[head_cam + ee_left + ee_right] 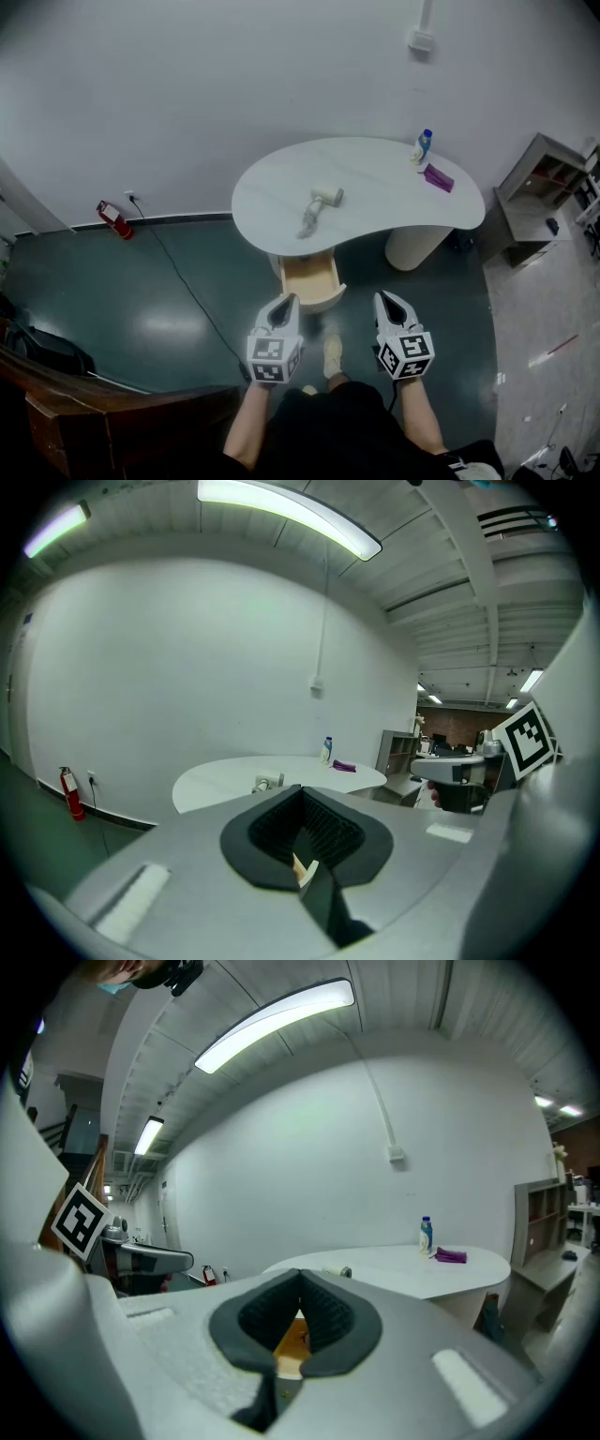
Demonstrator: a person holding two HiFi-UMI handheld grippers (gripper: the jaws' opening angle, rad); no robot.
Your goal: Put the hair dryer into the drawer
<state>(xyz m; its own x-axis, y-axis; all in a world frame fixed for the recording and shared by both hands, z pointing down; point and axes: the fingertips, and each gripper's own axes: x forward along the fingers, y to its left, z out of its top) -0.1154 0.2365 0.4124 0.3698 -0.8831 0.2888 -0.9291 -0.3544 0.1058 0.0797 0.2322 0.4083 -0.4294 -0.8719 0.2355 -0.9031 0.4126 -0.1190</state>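
Closest to the camera, the left gripper (286,302) and the right gripper (386,300) are held side by side in front of the person. Both are empty, each with its ribbed dark fingers (330,829) pressed together. They are well apart from the desk (375,183), which has a smooth white top of rounded bean shape. The hair dryer (319,208) lies on its side on this top, near the front edge. Below that edge the drawer (309,281) of pale wood is pulled out and looks empty. I judge the hair dryer to be light, stiff plastic, smooth and a little slippery. The narrow handle seems the best place to hold, because the round barrel could slide out of the fingers. I cannot make out a cord.
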